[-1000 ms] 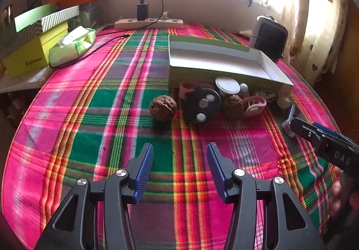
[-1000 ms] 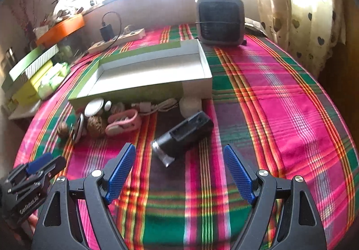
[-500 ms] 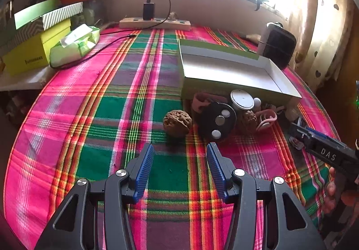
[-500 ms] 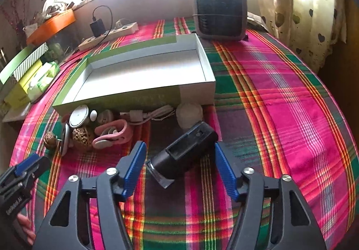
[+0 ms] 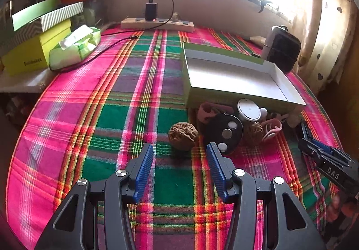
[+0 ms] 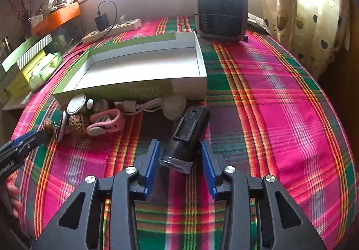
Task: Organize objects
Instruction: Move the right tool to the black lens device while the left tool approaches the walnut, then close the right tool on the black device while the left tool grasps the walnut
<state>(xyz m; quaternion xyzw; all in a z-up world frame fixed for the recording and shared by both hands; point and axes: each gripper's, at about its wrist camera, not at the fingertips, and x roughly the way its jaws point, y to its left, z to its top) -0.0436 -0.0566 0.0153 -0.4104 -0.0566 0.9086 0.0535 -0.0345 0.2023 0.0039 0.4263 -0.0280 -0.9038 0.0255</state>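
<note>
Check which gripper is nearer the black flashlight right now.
Right. The right gripper straddles the black flashlight, jaws closing around its lens end. The left gripper is off by the walnut, open.

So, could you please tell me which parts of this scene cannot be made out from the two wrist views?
- Window, both views: washed out by glare.
- Small items against the open box, both views: crowded, overlapping; some unidentifiable.
- Right hand-held gripper, closing around the black cylindrical device: whether its pads touch is unclear.
- Print on the yellow box, left wrist view: too small.
</note>
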